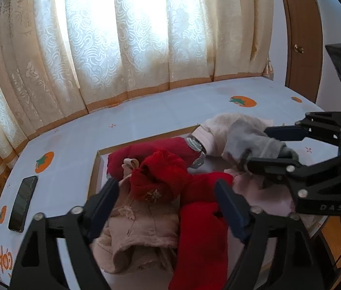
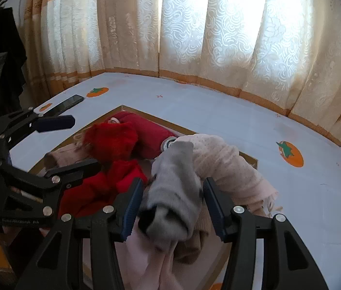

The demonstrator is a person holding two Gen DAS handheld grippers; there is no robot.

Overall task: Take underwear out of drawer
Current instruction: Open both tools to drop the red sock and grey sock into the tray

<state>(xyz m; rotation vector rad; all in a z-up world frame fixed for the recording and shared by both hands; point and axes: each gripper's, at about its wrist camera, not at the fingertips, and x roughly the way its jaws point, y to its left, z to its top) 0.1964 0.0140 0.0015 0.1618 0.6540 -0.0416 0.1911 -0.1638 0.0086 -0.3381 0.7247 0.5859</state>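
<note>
Curtained room, persimmon-print worktop (image 2: 255, 130) — open drawer (image 2: 146, 114) heaped with clothes.
Right claw (image 2: 173, 200) spread round the grey garment (image 2: 175, 193), unclenched — closing could snag the pink knit (image 2: 228, 164) at 2 o'clock; left claw (image 1: 165, 200) gapes empty.

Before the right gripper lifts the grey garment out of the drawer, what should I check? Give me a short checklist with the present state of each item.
1. Grey garment sits between the fingers of the right gripper: ok.
2. Right jaws firmly shut on it: not ok; gaps show on both sides.
3. Grey garment free of the pale pink dotted garment: cannot tell; they touch.
4. Left gripper out of the lifting path: ok; it is open above the red clothes.
5. Phone away from the drawer: ok; it lies on the tablecloth.
</note>
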